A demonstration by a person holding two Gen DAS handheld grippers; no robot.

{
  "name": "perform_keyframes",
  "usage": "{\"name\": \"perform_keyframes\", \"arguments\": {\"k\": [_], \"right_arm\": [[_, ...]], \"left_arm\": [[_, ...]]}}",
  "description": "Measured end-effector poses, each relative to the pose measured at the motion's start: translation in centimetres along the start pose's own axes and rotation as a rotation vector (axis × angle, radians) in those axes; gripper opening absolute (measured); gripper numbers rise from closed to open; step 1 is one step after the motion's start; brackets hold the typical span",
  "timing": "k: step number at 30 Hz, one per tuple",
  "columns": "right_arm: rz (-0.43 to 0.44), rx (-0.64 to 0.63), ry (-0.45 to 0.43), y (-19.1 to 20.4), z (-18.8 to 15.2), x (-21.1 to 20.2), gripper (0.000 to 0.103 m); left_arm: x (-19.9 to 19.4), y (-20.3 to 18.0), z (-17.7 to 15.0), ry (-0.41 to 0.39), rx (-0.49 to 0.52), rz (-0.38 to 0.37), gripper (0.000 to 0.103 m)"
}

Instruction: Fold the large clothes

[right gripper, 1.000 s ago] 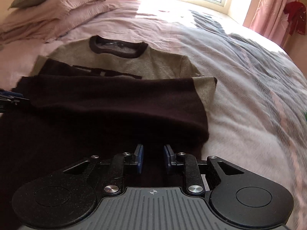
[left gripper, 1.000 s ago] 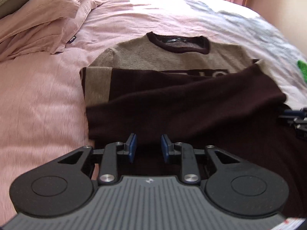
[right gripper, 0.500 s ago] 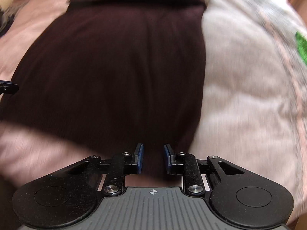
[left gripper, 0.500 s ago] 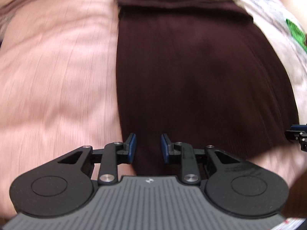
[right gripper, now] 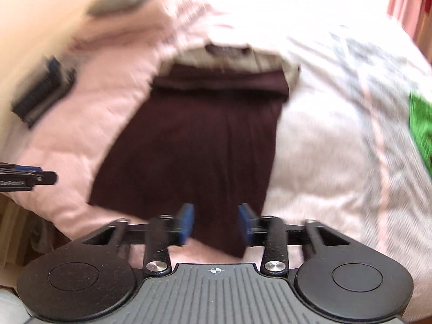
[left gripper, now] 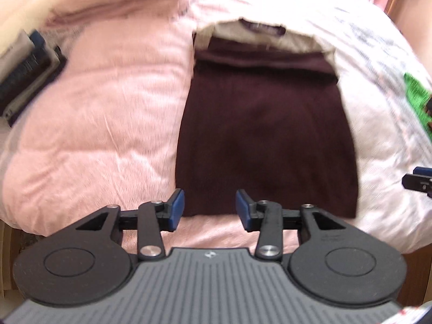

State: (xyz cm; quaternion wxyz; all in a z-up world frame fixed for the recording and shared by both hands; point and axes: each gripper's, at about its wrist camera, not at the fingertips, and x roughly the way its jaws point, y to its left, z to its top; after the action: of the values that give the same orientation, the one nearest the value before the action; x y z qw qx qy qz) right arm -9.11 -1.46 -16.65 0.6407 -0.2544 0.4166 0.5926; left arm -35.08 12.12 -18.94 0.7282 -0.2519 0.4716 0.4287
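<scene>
A dark brown and tan sweater (left gripper: 264,135) lies flat on the bed, sleeves folded across its chest, collar at the far end. The right wrist view shows the same sweater (right gripper: 194,145). My left gripper (left gripper: 210,210) hovers open just above the sweater's near hem, left of its middle, with nothing between the blue pads. My right gripper (right gripper: 216,222) is open over the hem's near right corner, also empty. Each gripper's tip shows at the edge of the other's view. Both views are blurred by motion.
A pink duvet (left gripper: 102,124) covers the bed's left side, a pale patterned cover (left gripper: 383,62) the right. Pillows (left gripper: 121,0) lie at the head. A dark striped object (left gripper: 27,75) sits at the far left, a green item (left gripper: 417,100) at the right. The bed's near edge is just below the hem.
Both grippers pulled back from the sleeves toward the near hem and rose, bringing the whole sweater and the bed's edge into view. Their jaws opened wider.
</scene>
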Motion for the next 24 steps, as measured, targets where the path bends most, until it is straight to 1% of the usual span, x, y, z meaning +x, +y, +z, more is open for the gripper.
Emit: {"name": "perform_keyframes", "arguments": {"k": [1,3,5,6,9,13,18,21,24], "right_arm": [[0.007,-0.006,-0.021,0.3,-0.1,-1.0,0.056],[0.013,-0.013,-0.05,0.6,-0.4,-2.7,0.056],[0.016,-0.01,-0.062,0.7,-0.7,-3.9,0.056],[0.016,-0.009,-0.065,0.9,-0.8,-4.7,0.056],[0.009,-0.008,-0.057,1.6,-1.2,-5.9,0.056],[0.003,0.008,-0.041,1.1,-1.9,-7.4,0.056],[-0.001,0.029,-0.024,0.8,-2.4,-7.5,0.057],[0.003,0.039,-0.013,0.6,-2.5,-6.9,0.056],[0.007,0.061,0.006,0.2,-2.6,-5.8,0.056]], "left_arm": [[-1.1,-0.6,0.1,-0.015,0.006,0.003,0.039],[-3.3,-1.6,0.1,-0.043,0.029,0.014,0.042],[-5.3,-2.5,-0.3,-0.072,0.049,0.023,0.049],[-5.9,-2.8,-0.1,-0.082,0.058,0.026,0.049],[-7.5,-3.7,-0.3,-0.101,0.071,0.021,0.05],[-9.0,-3.9,-0.9,-0.104,0.077,0.004,0.052],[-9.3,-4.0,-1.1,-0.096,0.099,-0.013,0.052],[-8.7,-3.9,-1.1,-0.088,0.113,-0.013,0.056],[-7.4,-2.8,-1.3,-0.067,0.107,-0.027,0.056]]}}
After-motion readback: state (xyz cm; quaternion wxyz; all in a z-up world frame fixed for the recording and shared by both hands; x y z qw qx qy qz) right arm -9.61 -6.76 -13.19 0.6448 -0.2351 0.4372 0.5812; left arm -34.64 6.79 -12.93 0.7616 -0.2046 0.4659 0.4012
